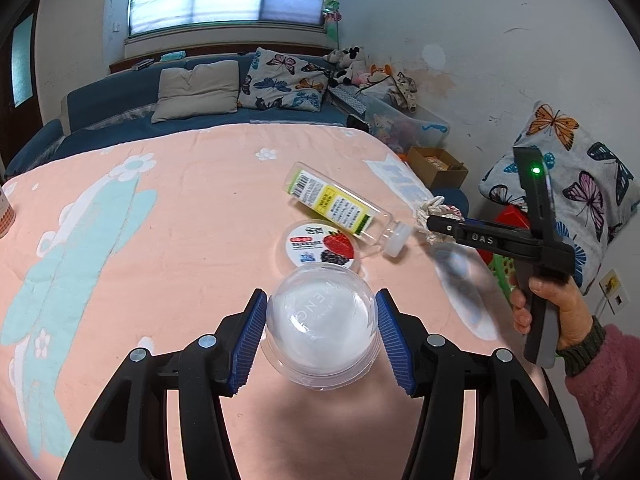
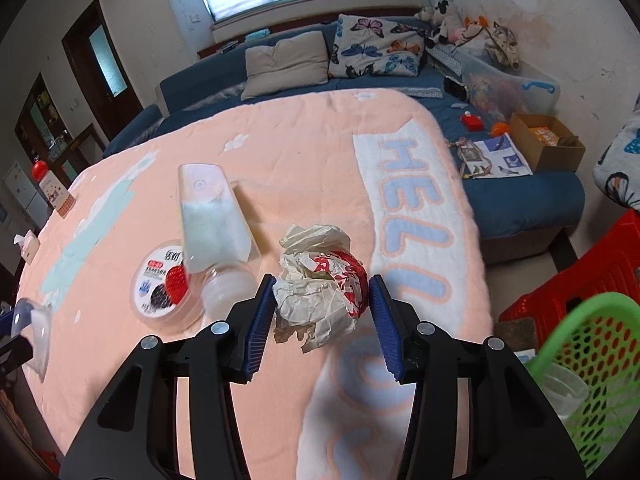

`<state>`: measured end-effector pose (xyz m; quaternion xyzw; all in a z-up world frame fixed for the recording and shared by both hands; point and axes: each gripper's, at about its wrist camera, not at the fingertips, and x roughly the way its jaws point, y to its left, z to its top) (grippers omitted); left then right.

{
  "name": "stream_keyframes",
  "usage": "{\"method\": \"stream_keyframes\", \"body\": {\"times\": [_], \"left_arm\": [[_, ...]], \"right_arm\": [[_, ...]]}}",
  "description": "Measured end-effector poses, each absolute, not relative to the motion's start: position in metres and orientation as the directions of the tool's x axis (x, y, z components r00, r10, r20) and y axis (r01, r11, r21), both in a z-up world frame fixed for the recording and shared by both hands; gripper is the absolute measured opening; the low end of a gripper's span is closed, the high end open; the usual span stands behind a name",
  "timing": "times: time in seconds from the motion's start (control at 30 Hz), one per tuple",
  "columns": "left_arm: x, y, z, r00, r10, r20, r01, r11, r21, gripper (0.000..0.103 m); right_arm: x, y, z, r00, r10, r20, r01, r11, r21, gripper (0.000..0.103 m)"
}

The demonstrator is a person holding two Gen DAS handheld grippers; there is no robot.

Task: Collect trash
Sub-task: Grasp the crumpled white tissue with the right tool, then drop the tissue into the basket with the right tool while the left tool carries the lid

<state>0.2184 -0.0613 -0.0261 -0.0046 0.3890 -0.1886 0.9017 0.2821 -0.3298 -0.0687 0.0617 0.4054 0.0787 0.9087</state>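
Note:
My left gripper (image 1: 321, 334) is shut on a clear plastic cup (image 1: 322, 330), held bottom-forward above the pink blanket (image 1: 160, 248). My right gripper (image 2: 322, 320) is shut on a crumpled paper wrapper (image 2: 320, 282) with red print; it also shows in the left wrist view (image 1: 434, 216). An empty clear bottle (image 1: 344, 208) lies on its side on the blanket, and also shows in the right wrist view (image 2: 214, 216). A round lid with a berry picture (image 1: 322, 246) lies beside the bottle, seen also in the right wrist view (image 2: 166, 284).
A green mesh basket (image 2: 588, 364) holding a clear cup stands low at the right, beside a red stool (image 2: 592, 264). A blue sofa (image 1: 120, 100) with pillows runs behind the table. A cardboard box (image 2: 548, 140) sits on it. A small carton (image 2: 54, 192) stands at the far left edge.

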Motion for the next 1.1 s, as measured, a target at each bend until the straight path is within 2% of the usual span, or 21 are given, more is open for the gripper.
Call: {"method": "stream_keyframes", "body": {"times": [0.43,1.1], "left_arm": [[0.191,-0.116,-0.014,0.595,-0.435,-0.676,0.446,0.878,-0.172,0.054],[0.167,-0.244,-0.007,0.487,-0.548,-0.68,0.632,0.759,-0.159,0.054]], "right_arm": [[0.191,-0.382,-0.051,0.689,0.117,-0.715,-0.01,0.988,0.153,0.048],[0.098,-0.527,-0.063,0.654,-0.139,-0.744,0.281,0.957,0.068,0.051]]}}
